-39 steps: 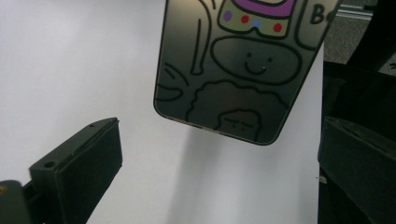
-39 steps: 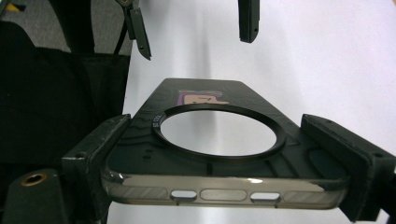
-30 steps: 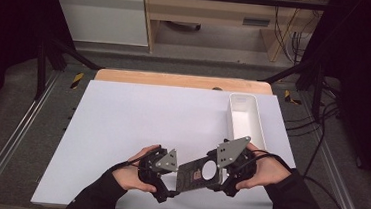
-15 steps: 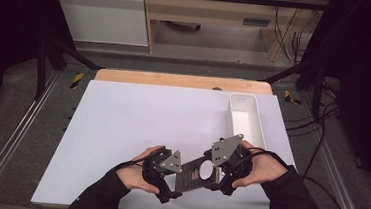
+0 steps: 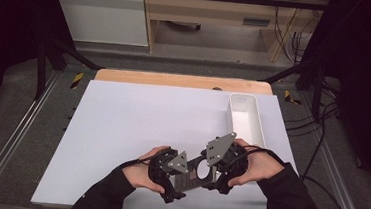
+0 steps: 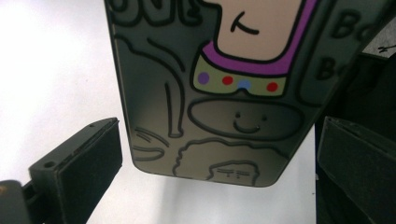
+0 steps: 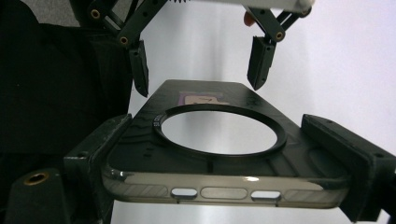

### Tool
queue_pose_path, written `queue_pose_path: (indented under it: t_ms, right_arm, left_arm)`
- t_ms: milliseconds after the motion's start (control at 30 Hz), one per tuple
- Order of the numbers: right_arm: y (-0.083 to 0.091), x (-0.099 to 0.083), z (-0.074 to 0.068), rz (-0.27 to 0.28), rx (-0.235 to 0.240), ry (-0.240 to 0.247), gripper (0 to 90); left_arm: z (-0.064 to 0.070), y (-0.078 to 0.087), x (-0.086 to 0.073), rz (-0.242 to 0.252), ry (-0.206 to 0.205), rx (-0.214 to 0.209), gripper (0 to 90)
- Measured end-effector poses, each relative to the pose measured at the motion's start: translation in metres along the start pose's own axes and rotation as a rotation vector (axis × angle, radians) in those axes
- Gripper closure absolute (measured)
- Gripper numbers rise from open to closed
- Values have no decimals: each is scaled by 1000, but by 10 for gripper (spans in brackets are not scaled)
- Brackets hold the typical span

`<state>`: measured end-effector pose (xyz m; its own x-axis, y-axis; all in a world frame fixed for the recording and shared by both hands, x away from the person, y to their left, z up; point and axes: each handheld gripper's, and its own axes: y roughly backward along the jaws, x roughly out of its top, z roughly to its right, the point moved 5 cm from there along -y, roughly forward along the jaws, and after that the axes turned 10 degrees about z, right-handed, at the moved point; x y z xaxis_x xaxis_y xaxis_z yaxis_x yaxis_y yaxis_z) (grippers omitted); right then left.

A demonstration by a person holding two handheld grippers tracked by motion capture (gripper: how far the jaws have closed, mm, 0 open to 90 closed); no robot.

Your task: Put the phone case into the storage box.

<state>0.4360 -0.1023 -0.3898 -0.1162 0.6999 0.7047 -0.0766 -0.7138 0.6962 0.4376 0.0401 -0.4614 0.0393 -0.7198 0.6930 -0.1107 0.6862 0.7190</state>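
A dark translucent phone case (image 5: 195,173) with a round ring on its inner face (image 7: 219,133) and a cartoon print on its back (image 6: 233,93) hangs just above the white table top (image 5: 146,126) near the front edge. My right gripper (image 5: 212,171) is shut on its long sides; in the right gripper view my right gripper (image 7: 219,140) has both jaws pressed to the case. My left gripper (image 5: 173,179) stands open at the case's other end. In the left gripper view my left gripper (image 6: 219,140) has a gap on each side of the case. The left gripper (image 7: 198,84) straddles the far end.
A white oblong tray (image 5: 245,119) stands at the right rear of the table top. A wooden strip (image 5: 183,80) runs along the far edge. Metal rails (image 5: 15,136) flank the table. Cables (image 5: 320,145) trail at the right.
Both hands have drawn a little closer together. The left gripper has slid right so its open jaws now straddle the case's end. The right gripper still holds the case.
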Motion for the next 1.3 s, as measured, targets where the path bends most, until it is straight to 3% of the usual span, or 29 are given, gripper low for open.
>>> queue_pose_path:
  t_ms: [667,1300]
  right_arm:
    - [-7,3,0,-24,6,8,125]
    - [-9,2,0,-43,1,12,121]
  left_arm:
    - [-3,-13,3,-68,-17,-4,58]
    - [-2,-16,5,-82,-65,25,114]
